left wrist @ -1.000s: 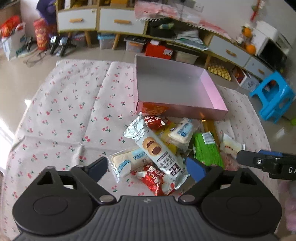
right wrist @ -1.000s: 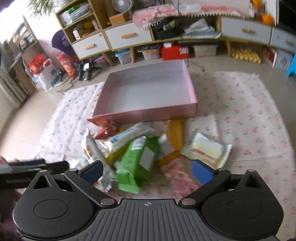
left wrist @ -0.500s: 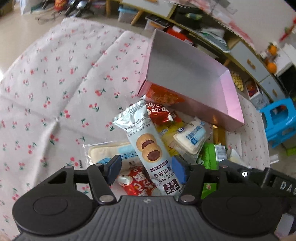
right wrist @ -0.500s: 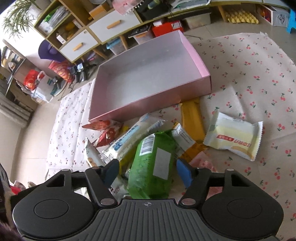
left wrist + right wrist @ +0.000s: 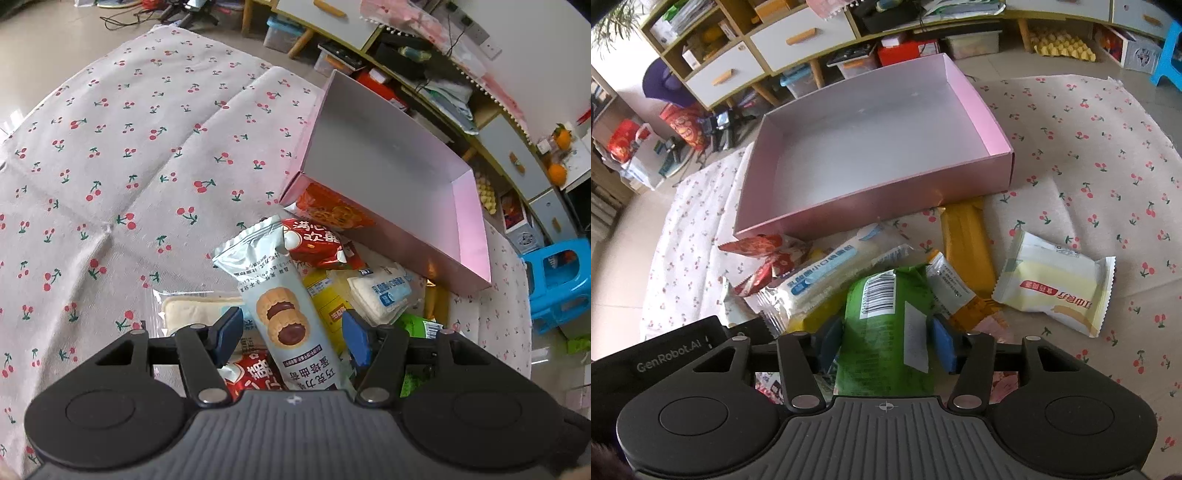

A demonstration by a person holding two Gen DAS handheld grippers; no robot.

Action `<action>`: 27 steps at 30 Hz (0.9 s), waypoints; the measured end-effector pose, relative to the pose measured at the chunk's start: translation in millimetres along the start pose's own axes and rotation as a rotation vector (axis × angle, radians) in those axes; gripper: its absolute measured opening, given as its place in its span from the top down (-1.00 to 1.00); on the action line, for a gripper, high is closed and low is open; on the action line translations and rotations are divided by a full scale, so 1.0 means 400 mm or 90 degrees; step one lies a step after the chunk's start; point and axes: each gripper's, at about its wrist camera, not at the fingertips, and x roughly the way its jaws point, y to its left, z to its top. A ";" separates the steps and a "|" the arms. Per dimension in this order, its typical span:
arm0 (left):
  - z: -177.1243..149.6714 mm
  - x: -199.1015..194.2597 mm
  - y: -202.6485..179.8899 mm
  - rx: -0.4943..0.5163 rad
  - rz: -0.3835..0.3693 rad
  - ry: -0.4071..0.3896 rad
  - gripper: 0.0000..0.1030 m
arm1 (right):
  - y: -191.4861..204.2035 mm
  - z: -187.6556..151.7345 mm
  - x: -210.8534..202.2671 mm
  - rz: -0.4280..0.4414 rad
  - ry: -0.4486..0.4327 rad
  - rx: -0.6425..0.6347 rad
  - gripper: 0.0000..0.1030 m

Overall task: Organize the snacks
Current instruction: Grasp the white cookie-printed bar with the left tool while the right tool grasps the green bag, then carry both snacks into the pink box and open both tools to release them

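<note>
Surface: pale cloth (image 5: 122,155) printed with small red cherries, spread on a light tiled floor.

Left wrist view, left to right. Ahead-left of the left gripper (image 5: 291,334) the cloth lies creased and bare. Between its blue pads lies a long pale cookie packet (image 5: 280,306); the jaws have just been closing around it, and a gap still shows on both sides, so no clamp yet. Under the left pad lies a white bread packet (image 5: 195,312). Ahead of the pads is a red packet (image 5: 317,243). Ahead-right sits the pink box (image 5: 476,236), its grey floor bare. Far right, a blue stool (image 5: 557,280).

Right wrist view, left to right. Far ahead-left: shelving with white drawers (image 5: 798,35) and red bags on the floor. The same pink box is straight ahead. The right gripper (image 5: 886,341) has just been closing on a green packet (image 5: 886,343); both pads touch its sides, clamped. Ahead-left of it lies a white-and-blue packet (image 5: 827,277), ahead-right an orange packet (image 5: 966,243), and further right a cream packet (image 5: 1052,282) alone on the cloth.

Snacks are heaped just before the box's near wall, none inside.
</note>
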 end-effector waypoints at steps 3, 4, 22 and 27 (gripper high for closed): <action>-0.006 0.001 -0.006 0.005 0.011 -0.007 -0.07 | 0.006 -0.002 -0.003 -0.006 -0.005 -0.008 0.05; -0.008 0.002 -0.008 0.005 0.013 -0.009 -0.05 | 0.008 -0.003 -0.004 -0.007 -0.006 -0.011 0.05; 0.002 -0.056 0.000 0.038 -0.039 -0.009 0.45 | -0.035 -0.005 -0.078 0.038 -0.031 0.030 0.10; 0.016 -0.119 0.004 0.046 -0.069 -0.053 0.45 | -0.047 0.007 -0.110 0.059 -0.049 0.051 0.10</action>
